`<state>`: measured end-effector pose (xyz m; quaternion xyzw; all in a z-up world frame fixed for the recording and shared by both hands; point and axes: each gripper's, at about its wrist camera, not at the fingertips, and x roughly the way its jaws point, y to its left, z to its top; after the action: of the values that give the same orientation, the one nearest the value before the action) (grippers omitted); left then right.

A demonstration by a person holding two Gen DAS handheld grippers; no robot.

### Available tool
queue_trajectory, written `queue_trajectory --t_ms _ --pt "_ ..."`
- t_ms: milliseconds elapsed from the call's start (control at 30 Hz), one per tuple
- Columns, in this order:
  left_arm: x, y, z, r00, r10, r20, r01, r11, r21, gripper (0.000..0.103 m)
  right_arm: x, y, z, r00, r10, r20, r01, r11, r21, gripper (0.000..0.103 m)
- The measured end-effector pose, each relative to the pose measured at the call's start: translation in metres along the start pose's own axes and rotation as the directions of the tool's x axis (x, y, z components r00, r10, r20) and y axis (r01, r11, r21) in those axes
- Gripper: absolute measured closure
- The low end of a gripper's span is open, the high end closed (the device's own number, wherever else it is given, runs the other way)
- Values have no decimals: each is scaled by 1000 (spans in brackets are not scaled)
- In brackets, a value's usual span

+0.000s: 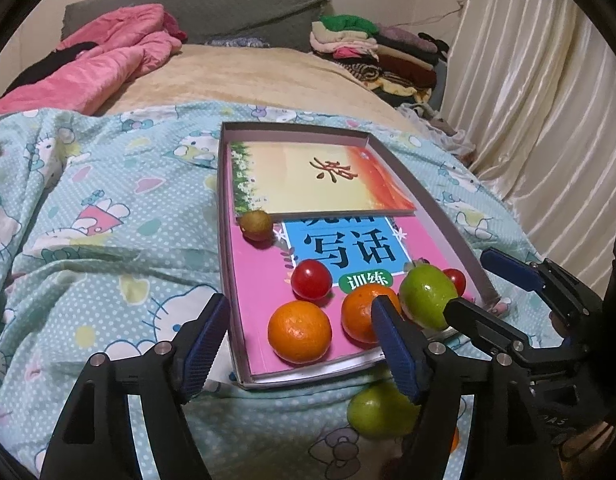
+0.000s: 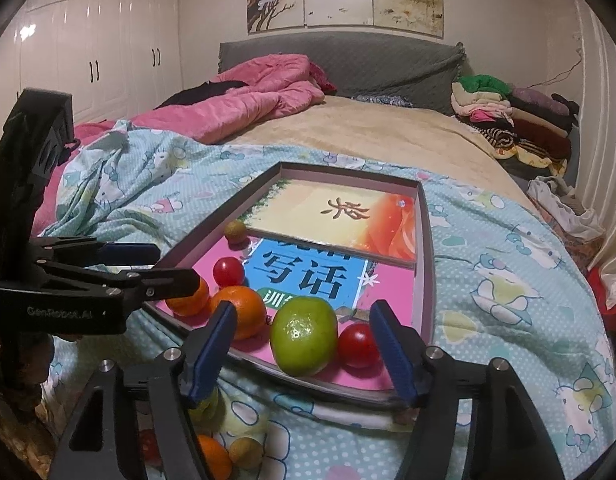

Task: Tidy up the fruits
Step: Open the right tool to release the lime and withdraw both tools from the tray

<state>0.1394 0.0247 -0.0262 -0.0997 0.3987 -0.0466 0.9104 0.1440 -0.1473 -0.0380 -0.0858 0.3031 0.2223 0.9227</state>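
A shallow box tray holding two books lies on the bed. On the pink book sit two oranges, a green apple, two red tomatoes and a small brown-green fruit. My left gripper is open around the near oranges. My right gripper is open, its fingers either side of the green apple; it also shows in the left wrist view. Outside the tray lie another green fruit and several fruits.
A Hello Kitty quilt covers the near bed. A pink duvet lies at the far left, folded clothes at the far right, curtains on the right, wardrobes on the left.
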Motion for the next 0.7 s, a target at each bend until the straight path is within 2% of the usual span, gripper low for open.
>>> queue_trajectory --t_ms 233,700 --pt "-6 -1 0 1000 -4 9 4 1000 -5 27 -7 -2 1 1000 -7 25 7 1000 10 26" --pt "-14 -3 -5 999 31 25 -31 999 12 27 -16 -6 3 999 -18 50 17 1000 23 21"
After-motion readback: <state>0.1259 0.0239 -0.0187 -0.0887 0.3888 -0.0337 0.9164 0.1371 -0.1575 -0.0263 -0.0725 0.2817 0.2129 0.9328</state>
